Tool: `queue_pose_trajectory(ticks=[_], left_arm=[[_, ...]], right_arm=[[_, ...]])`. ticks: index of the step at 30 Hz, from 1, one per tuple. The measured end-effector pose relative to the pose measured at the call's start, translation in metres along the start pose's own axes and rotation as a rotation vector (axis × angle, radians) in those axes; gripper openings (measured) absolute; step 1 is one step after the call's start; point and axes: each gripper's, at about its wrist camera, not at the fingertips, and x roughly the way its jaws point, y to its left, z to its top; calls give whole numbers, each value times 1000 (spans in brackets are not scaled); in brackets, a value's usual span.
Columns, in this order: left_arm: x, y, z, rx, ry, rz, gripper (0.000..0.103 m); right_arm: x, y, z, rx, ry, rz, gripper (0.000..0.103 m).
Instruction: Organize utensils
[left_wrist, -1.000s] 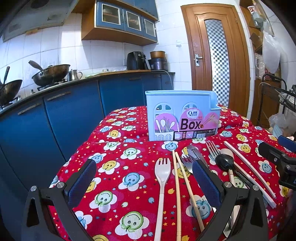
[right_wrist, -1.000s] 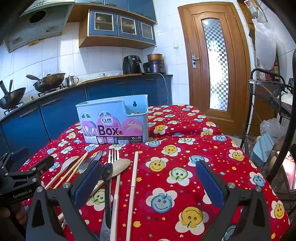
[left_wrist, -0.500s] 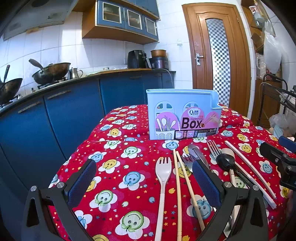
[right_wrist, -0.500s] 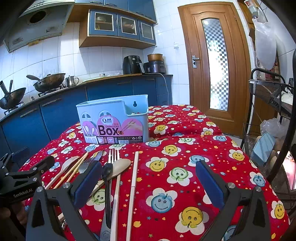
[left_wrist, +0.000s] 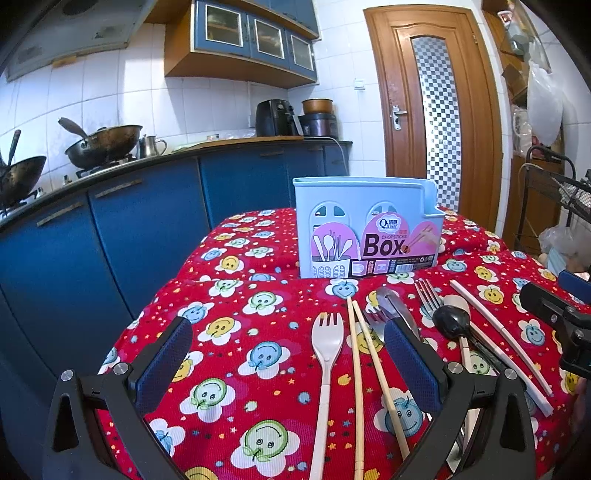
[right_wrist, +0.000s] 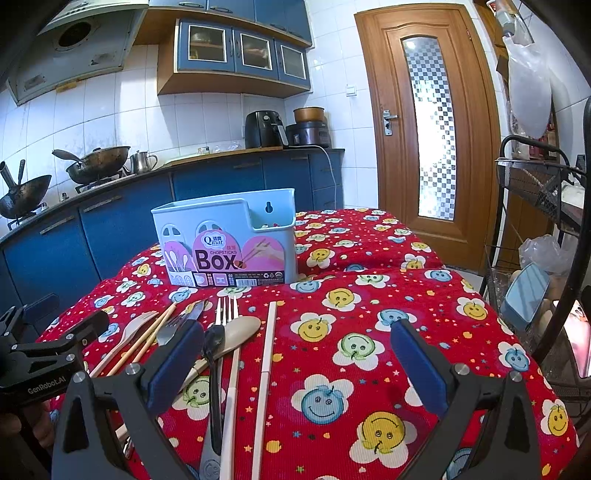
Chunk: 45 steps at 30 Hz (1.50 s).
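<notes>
1. Left gripper (left_wrist: 288, 363): black angular frame, dark blue textured pads (left_wrist: 164, 363), silver screws.
2. Right gripper (right_wrist: 295, 363): same black frame, blue pads (right_wrist: 415, 363), silver screws.
3. White "GenRobot.AI" lettering on black housing.

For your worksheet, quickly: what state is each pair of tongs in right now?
Left tongs: open, holding nothing.
Right tongs: open, holding nothing.

Home kitchen: woks (right_wrist: 98, 164) on stove, blue cabinets (left_wrist: 255, 33)
</notes>
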Motion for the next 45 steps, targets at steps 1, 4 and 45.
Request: queue_pose_trajectory(ticks=[1,4,45], left_arm=[[0,0,0,-1,-1,1,103],[-1,1,0,-1,-4,1,103],[6,10,18,27,111,-42,103]], right_arm=[[0,0,0,0,-2,-2,103],[1,0,0,-3,-2,-4,103],[3,-9,18,3,105,-20,103]])
